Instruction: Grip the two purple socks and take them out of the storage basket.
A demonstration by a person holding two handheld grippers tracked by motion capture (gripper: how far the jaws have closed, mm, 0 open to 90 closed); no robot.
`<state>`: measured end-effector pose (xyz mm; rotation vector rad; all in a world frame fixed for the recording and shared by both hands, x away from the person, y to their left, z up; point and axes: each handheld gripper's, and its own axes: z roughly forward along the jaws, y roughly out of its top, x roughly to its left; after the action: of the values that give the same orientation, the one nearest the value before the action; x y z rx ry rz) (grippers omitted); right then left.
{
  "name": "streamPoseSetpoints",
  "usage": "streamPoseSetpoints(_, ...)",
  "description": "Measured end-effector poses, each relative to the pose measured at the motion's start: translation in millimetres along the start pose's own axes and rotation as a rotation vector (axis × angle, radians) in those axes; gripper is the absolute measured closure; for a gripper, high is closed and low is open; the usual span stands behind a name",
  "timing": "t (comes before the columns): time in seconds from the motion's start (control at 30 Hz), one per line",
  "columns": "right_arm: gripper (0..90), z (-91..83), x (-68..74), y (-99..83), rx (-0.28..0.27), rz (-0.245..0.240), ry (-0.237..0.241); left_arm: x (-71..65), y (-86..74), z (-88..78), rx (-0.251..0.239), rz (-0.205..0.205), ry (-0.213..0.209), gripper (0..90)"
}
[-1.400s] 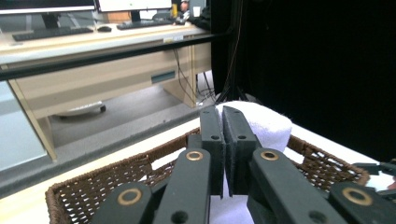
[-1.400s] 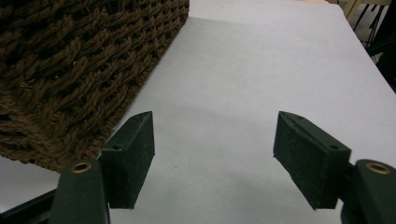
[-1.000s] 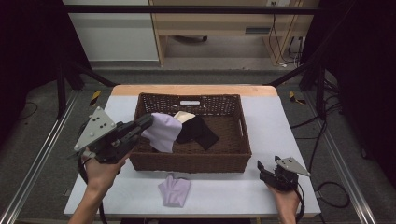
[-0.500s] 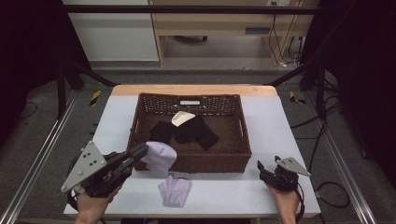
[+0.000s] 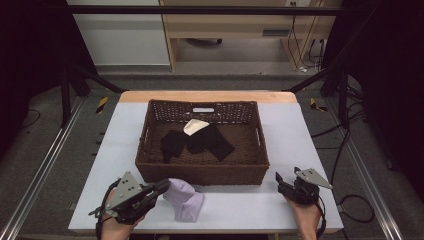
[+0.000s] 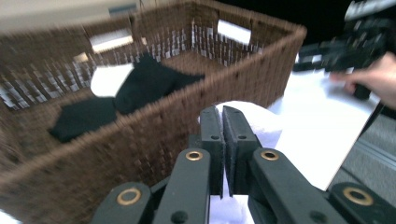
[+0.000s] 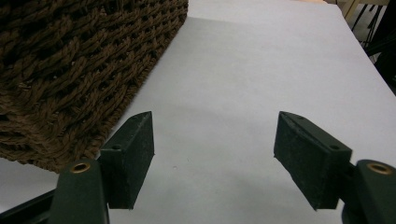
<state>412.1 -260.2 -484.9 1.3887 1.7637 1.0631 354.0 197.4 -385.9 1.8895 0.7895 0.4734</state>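
Down from above the basket [image 5: 202,170], the left gripper [image 5: 162,187] has come to the table's [image 5: 250,210] near edge, carrying a pale lilac cloth [image 5: 180,189] out over the front wall; a second ago it hung over the basket's left half, and the cloth now drapes onto a like lilac cloth [image 5: 190,210] lying on the table just in front of the basket. In the left gripper view the jaws are pressed together with the cloth [image 6: 254,121] pinched between them, bunched beyond the tips and hanging below.

It looks light and limp. It folds under its own weight, so it should drop in a heap once let go and needs no care against breakage. A pinch on a raised fold or a corner is the sure hold; a flat patch would likely slip from under the pads. Because the two lilac pieces touch, a low grab could lift both.

Inside the basket lie two black cloths [image 5: 197,142], overlapping, and a cream one [image 5: 195,126] partly under them toward the back wall. These seem equally soft; the black ones' overlap means that the upper edge is best taken.

Farther right, the right gripper [image 5: 281,181] rests near the basket's front right corner, where it was before. Its jaws are spread wide over bare table, holding nothing, beside the woven wall [image 7: 79,70].
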Motion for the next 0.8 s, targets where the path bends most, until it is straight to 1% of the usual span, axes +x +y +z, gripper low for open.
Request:
streamPoseSetpoints(0.03,29.0,0.0,0.1,0.0,0.000,0.001,0.000,-0.4,-3.8,6.1,0.017,-0.007,-0.002,86.7)
streamPoseSetpoints(0.1,29.0,0.0,0.3,-0.1,-0.003,0.000,-0.002,-0.5,-11.5,18.3,0.053,0.002,0.006,86.7)
streamPoseSetpoints(0.17,29.0,-0.4,0.4,-0.2,-0.006,-0.004,-0.001,0.3,-19.2,30.7,0.088,-0.005,0.003,86.6)
streamPoseSetpoints(0.23,29.0,-0.5,0.6,-0.2,-0.007,-0.005,0.000,1.2,-25.7,42.2,0.120,0.003,0.014,86.4)
streamPoseSetpoints(0.33,29.0,-0.2,0.8,-0.1,-0.004,-0.005,-0.004,3.8,-32.1,53.7,0.150,-0.002,0.021,85.7)
streamPoseSetpoints(0.37,29.0,-0.1,1.1,-0.1,-0.002,-0.005,-0.004,4.8,-33.5,55.7,0.162,-0.007,0.017,85.1)
streamPoseSetpoints(0.4,29.0,-0.1,1.2,0.0,-0.001,-0.007,-0.003,5.1,-34.9,56.9,0.163,-0.012,0.016,82.9)
streamPoseSetpoints(0.43,29.0,-0.1,1.4,0.0,-0.001,-0.008,-0.002,5.1,-36.0,57.1,0.163,-0.015,0.019,76.7)
streamPoseSetpoints(0.5,28.9,0.0,1.7,0.0,0.000,-0.011,-0.002,5.2,-37.1,55.0,0.159,-0.016,0.029,67.8)
streamPoseSetpoints(0.57,28.7,0.1,1.7,0.0,0.000,-0.014,-0.003,6.6,-37.5,49.5,0.143,-0.012,0.054,53.7)
streamPoseSetpoints(0.63,28.4,0.0,1.7,0.0,-0.001,-0.012,-0.003,11.6,-38.2,41.3,0.124,-0.023,0.077,46.5)
streamPoseSetpoints(0.67,28.3,-0.1,1.6,0.0,-0.002,-0.013,-0.003,14.3,-38.9,37.3,0.115,-0.032,0.095,42.1)
streamPoseSetpoints(0.7,28.1,0.0,1.6,0.0,-0.001,-0.012,-0.002,17.8,-39.8,33.2,0.115,-0.037,0.108,38.8)
streamPoseSetpoints(0.77,27.7,-0.1,1.4,0.0,0.000,-0.008,-0.003,24.6,-43.7,26.2,0.113,-0.054,0.131,36.1)
streamPoseSetpoints(0.8,27.6,-0.1,1.2,0.0,-0.001,-0.006,-0.005,28.3,-46.3,23.1,0.122,-0.060,0.142,34.6)
